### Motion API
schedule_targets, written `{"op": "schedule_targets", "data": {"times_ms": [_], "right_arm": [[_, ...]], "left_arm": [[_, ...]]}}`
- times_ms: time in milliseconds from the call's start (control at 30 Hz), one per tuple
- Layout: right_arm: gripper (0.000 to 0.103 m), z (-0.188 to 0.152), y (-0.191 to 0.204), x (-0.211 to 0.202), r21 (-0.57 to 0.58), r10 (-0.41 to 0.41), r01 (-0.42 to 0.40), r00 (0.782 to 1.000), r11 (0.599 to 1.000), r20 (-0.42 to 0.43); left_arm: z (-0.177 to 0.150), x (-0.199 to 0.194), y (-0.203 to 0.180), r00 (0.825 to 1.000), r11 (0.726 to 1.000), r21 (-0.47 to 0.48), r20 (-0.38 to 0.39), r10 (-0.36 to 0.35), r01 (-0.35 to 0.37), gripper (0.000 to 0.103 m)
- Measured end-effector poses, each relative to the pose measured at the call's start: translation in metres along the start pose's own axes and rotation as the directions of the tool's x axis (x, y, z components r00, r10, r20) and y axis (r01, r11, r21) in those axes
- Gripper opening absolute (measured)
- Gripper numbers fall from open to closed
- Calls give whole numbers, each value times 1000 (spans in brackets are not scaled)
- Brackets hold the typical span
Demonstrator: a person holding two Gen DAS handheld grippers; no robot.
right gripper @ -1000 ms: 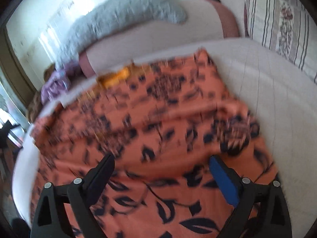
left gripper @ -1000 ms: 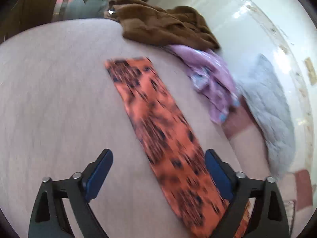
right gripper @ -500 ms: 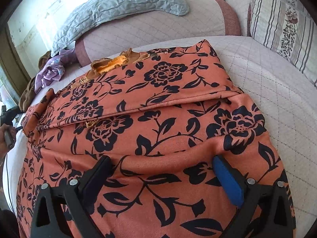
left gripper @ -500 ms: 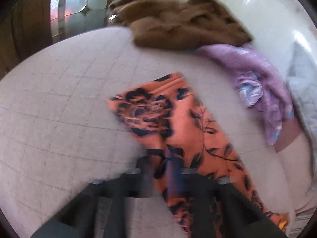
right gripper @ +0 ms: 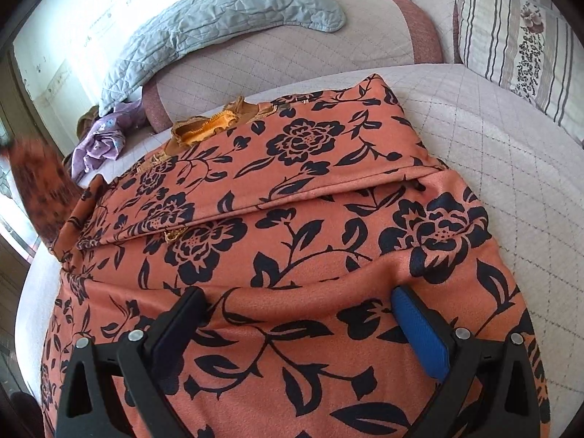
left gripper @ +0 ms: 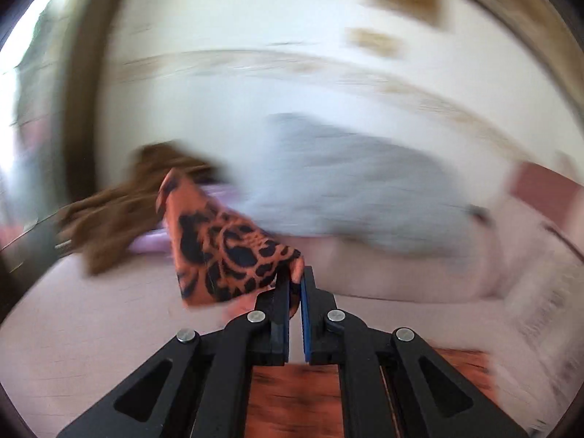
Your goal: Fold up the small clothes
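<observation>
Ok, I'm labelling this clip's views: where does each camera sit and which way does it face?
Left wrist: on the left gripper, shut on the orange floral garment, facing the grey quilt and wall.
Right wrist: on the right gripper, open, angled down at the garment on the bed.
Shared: garment, quilt.

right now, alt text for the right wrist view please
An orange garment with black flowers lies partly folded on a quilted bed, with the open right tool resting on its near part. Behind are a grey quilt and a striped pillow.
</observation>
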State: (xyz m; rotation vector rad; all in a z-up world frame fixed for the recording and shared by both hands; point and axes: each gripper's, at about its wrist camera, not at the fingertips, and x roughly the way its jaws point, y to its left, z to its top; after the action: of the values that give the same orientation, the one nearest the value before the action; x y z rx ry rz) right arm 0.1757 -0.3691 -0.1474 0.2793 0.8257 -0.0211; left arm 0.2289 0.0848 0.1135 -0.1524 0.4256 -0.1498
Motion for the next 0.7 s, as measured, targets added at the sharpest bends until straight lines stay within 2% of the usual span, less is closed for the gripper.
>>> {"op": "schedule_targets", "data": {"times_ms": [33, 100, 133, 167, 200, 300, 333, 400, 467, 500, 567, 633, 700], "right_arm": [[103, 0, 0, 0, 2, 2, -2, 1000, 1000, 2], [103, 0, -2, -2, 11, 13, -14, 1000, 1000, 7], [103, 0, -3, -2, 17, 21, -21, 1000, 1000, 10], [103, 0, -4, -3, 25, 29, -30, 999, 999, 12], [103, 1, -4, -4, 32, 36, -37, 999, 999, 15], [102, 2, -9, -11, 74, 61, -63, 998, 995, 22], [102, 3, -12, -15, 102, 76, -77, 997, 992, 18], [102, 7, -22, -29, 183, 128, -134, 991, 974, 40], [102, 17, -26, -40, 223, 149, -159, 987, 962, 60], [102, 26, -25, -41, 232, 159, -169, 985, 958, 61], [102, 45, -24, -38, 250, 192, -202, 979, 947, 62], [102, 71, -22, -25, 283, 215, -223, 975, 933, 59], [97, 98, -21, 1, 340, 222, -214, 975, 916, 16]], "left_arm": [[-6, -1, -35, 997, 997, 33, -16, -71, 71, 6], [-24, 4, -86, 983, 982, 80, -70, -168, 173, 12], [-40, 14, -110, 968, 968, 112, -139, -207, 223, 37], [-55, 26, -124, 956, 961, 133, -199, -215, 244, 68], [-78, 42, -135, 943, 961, 146, -272, -189, 235, 77], [-121, 67, -124, 895, 972, 141, -433, -109, 186, 78], [-129, 59, -112, 897, 976, 121, -427, -112, 179, 78], [-138, 47, -85, 920, 986, 86, -378, -103, 146, 78], [-145, 44, -52, 938, 994, 72, -342, -50, 79, 79], [-149, 45, -32, 940, 997, 64, -340, -13, 37, 79], [-161, 53, 5, 930, 999, 24, -363, 48, -42, 79], [-173, 59, 39, 922, 995, -50, -382, 60, -86, 79], [-185, 60, 63, 923, 988, -116, -380, 54, -105, 79]]}}
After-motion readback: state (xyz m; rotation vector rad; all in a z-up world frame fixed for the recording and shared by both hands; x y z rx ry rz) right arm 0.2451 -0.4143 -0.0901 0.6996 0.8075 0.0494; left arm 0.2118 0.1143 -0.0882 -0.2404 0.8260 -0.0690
